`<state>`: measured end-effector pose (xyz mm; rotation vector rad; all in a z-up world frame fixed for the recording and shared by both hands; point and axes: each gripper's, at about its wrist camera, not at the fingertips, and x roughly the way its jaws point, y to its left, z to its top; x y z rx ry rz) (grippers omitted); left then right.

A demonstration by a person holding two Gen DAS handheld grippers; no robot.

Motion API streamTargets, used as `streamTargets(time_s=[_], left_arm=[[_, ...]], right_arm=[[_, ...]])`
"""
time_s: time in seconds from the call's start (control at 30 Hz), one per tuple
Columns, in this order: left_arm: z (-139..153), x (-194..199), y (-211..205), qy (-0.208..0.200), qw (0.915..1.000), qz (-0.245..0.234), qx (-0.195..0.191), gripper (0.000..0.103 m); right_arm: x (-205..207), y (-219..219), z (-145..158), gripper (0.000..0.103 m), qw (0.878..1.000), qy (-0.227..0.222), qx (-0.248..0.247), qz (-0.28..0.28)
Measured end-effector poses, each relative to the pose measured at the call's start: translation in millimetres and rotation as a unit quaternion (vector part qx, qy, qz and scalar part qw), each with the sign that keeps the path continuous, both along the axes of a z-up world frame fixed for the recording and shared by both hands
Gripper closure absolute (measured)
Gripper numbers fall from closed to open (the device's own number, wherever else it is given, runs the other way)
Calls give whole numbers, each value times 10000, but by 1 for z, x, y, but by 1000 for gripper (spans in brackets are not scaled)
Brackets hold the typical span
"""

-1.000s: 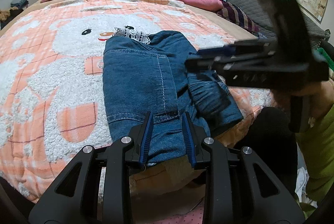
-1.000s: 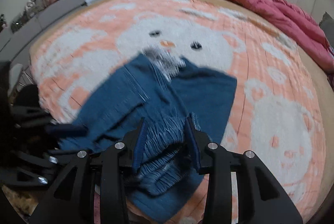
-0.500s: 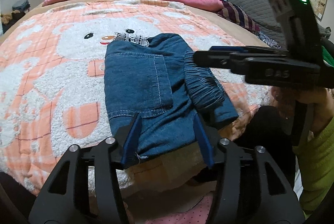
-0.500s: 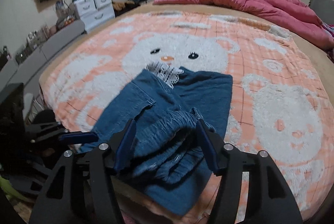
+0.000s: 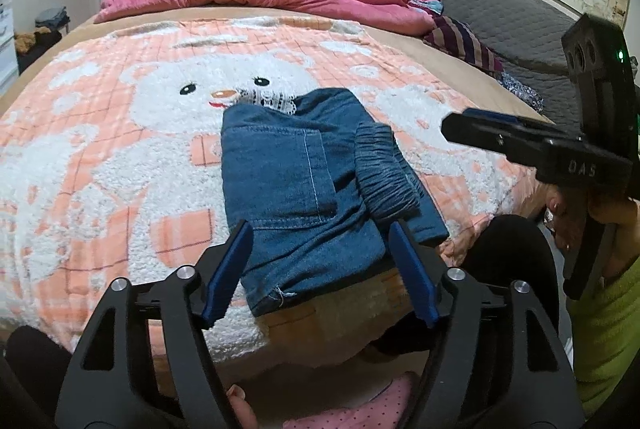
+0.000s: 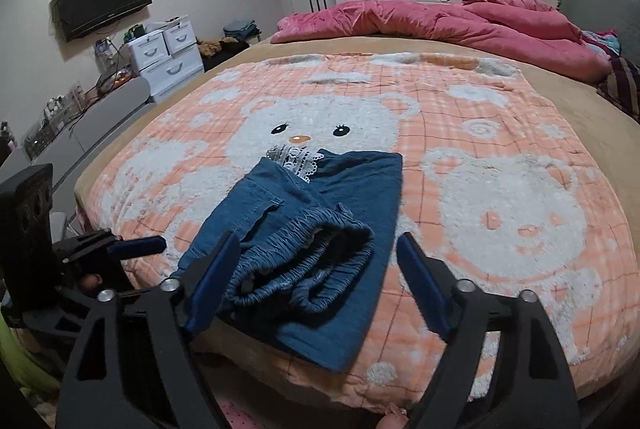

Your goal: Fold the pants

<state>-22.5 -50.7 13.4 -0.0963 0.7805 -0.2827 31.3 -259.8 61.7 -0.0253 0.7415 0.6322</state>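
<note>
**Folded denim pants lie free at the near edge of the bed, both grippers spread wide**

The blue denim pants lie folded into a compact bundle on the orange and white fleece blanket with bear pattern, close to the near edge of the bed. In the left wrist view the long axis of the bundle runs from near to far, slightly leaning to the left at the far end. The gathered elastic waistband sits on the right side of the bundle and curves toward the near edge; in the right wrist view it forms a crumpled ring on the near part of the pants. A piece of white lace trim comes out at the far end, touching the printed bear face.

The left gripper has its blue-padded fingers spread wide, holding nothing, above the near hem of the pants. The right gripper is also spread wide and grips nothing; the waistband is seen between its fingers but apart from them. In the left wrist view the right gripper appears at the right, well clear of the fabric.

Compared with one second ago, both grippers were narrow on the denim and are now released and pulled back toward the near side. The bundle keeps its place and direction.

A crumpled pink quilt lies along the far side.
</note>
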Motion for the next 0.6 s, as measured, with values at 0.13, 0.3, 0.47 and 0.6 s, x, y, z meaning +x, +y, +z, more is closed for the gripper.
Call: streamTargets(time_s=[0.13,0.3,0.47,0.6], left_arm=[[4,0,1,-55,9999,71,55,33],[5,4,5,-63,9997,191,108,27],[2,14,14,1,9992,370,153,24],[-4,24,22,85,9984,523,186,23]], right_arm=[[-3,-7,-2,18,9999,16,25,-109],[-2,-13,-6,16,9996,92,44,-247],[3,-11,-15,16,9992,191,-39,-353],[9,-9,-26,16,9985,342,-105,-417]])
